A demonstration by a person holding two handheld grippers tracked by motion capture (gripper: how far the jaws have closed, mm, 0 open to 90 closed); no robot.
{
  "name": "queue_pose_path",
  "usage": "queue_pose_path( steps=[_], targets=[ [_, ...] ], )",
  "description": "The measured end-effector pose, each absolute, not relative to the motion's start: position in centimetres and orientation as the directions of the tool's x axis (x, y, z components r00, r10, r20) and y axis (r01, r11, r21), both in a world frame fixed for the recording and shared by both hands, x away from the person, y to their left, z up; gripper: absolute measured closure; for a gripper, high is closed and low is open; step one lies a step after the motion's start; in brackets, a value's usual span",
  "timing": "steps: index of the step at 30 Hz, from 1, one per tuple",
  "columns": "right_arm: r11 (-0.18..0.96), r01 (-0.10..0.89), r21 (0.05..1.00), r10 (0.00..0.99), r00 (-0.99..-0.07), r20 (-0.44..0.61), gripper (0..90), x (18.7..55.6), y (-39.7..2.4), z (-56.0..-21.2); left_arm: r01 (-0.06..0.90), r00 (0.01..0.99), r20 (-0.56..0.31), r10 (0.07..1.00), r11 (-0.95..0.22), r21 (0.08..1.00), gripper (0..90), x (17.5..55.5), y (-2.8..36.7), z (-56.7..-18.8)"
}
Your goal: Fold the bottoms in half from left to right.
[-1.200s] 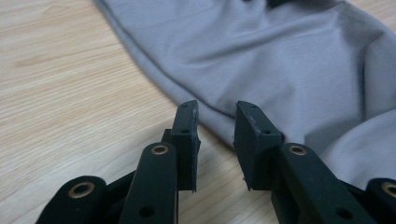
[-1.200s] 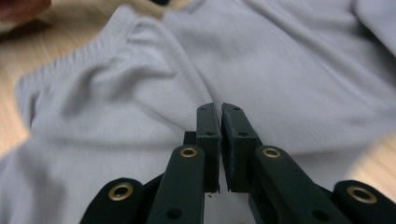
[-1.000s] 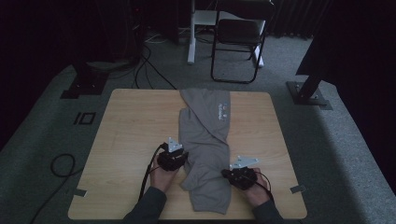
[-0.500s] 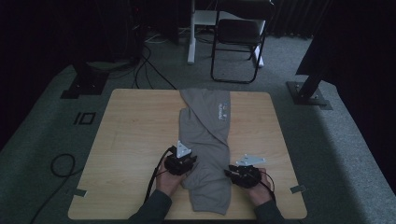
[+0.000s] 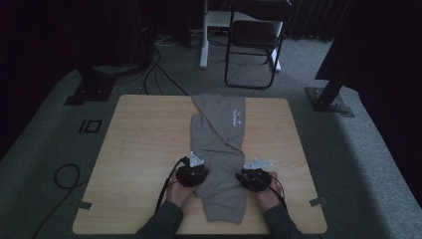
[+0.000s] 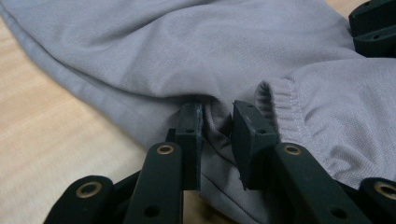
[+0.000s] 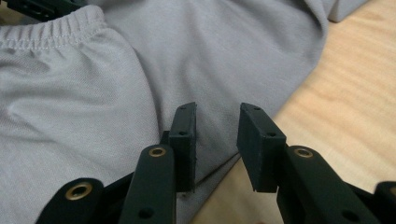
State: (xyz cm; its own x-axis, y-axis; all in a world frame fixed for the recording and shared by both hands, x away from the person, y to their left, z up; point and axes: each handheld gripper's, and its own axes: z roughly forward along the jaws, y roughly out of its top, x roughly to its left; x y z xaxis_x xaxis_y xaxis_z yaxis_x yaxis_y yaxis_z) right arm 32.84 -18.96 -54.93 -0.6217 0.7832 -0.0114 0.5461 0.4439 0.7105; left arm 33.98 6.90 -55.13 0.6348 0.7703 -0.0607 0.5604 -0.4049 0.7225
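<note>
Garment: grey trousers [image 5: 219, 149] lie lengthwise down the middle of the tabletop [image 5: 144, 144], one leg folded over the other, a small printed logo [image 5: 237, 117] near the far end, the near end just short of your edge.

Elastic cuff: a gathered, stitched band [image 6: 280, 112] sits just right of your left tool's jaws; the same band shows at the top left of the right gripper view [image 7: 51, 30].

Left tool [image 5: 192, 174]: set at the garment's left edge. Its jaws have just been closing and stand narrow with a fold of grey fabric bunched between them; the pads [image 6: 191, 126] appear to touch the cloth at most lightly, so I judge this a grip being taken, not yet made.

Right tool [image 5: 254, 179]: set at the garment's right edge. Its jaws have just been opening and now stand partly apart over the hem, the pads [image 7: 184, 128] clear of the cloth, nothing held.

Reason for placement: you have one tool on each side at the same height, which suits lifting both edges together to fold the near part over.

Risk: a shallow pinch on the left may catch the top layer alone.
</note>
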Motion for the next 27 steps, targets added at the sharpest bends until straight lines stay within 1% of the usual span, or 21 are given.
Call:
queue_pose_path(
  steps=[3, 5, 10, 12, 14, 15, 19, 20, 23, 27],
  targets=[
    [0.437, 0.547, 0.714, 0.789, -0.614, -0.012, 67.8, 33.7, -19.0, -55.0, 0.565, 0.622, -0.062, 0.780, -0.393, 0.726, 73.6, 35.4, 6.7, -55.2],
    [0.425, 0.551, 0.718, 0.800, -0.600, -0.012, 67.8, 35.1, -19.0, -55.0, 0.569, 0.612, -0.065, 0.788, -0.382, 0.728, 73.6, 36.2, 6.6, -55.2],
    [0.418, 0.560, 0.715, 0.810, -0.586, -0.015, 67.7, 36.5, -19.0, -55.0, 0.581, 0.590, -0.069, 0.804, -0.363, 0.729, 73.3, 37.9, 6.3, -55.2],
    [0.421, 0.581, 0.696, 0.821, -0.571, -0.019, 65.1, 37.2, -18.7, -54.6, 0.590, 0.584, -0.078, 0.808, -0.357, 0.724, 70.1, 38.3, 6.3, -55.1],
    [0.417, 0.584, 0.697, 0.825, -0.565, -0.020, 64.7, 37.3, -18.7, -54.5, 0.593, 0.582, -0.080, 0.809, -0.355, 0.723, 69.4, 38.2, 6.4, -54.9],
    [0.392, 0.573, 0.720, 0.823, -0.568, 0.004, 64.2, 37.3, -18.5, -53.9, 0.589, 0.584, -0.081, 0.808, -0.353, 0.726, 69.0, 38.1, 6.5, -54.8],
    [0.403, 0.528, 0.747, 0.779, -0.626, 0.022, 62.3, 36.9, -17.1, -52.9, 0.574, 0.590, -0.087, 0.802, -0.341, 0.744, 68.8, 36.9, 7.2, -54.1],
    [0.403, 0.528, 0.747, 0.779, -0.626, 0.022, 62.3, 36.9, -17.1, -52.9, 0.571, 0.592, -0.082, 0.802, -0.345, 0.745, 68.8, 36.6, 7.4, -54.0],
    [0.428, 0.532, 0.730, 0.753, -0.657, 0.038, 60.8, 37.4, -15.4, -53.3, 0.578, 0.588, -0.086, 0.804, -0.344, 0.740, 68.8, 35.9, 8.0, -54.0],
    [0.441, 0.546, 0.712, 0.743, -0.667, 0.051, 59.5, 37.8, -14.6, -54.0, 0.586, 0.598, -0.080, 0.798, -0.367, 0.722, 68.9, 35.3, 8.2, -54.6]
  ],
)
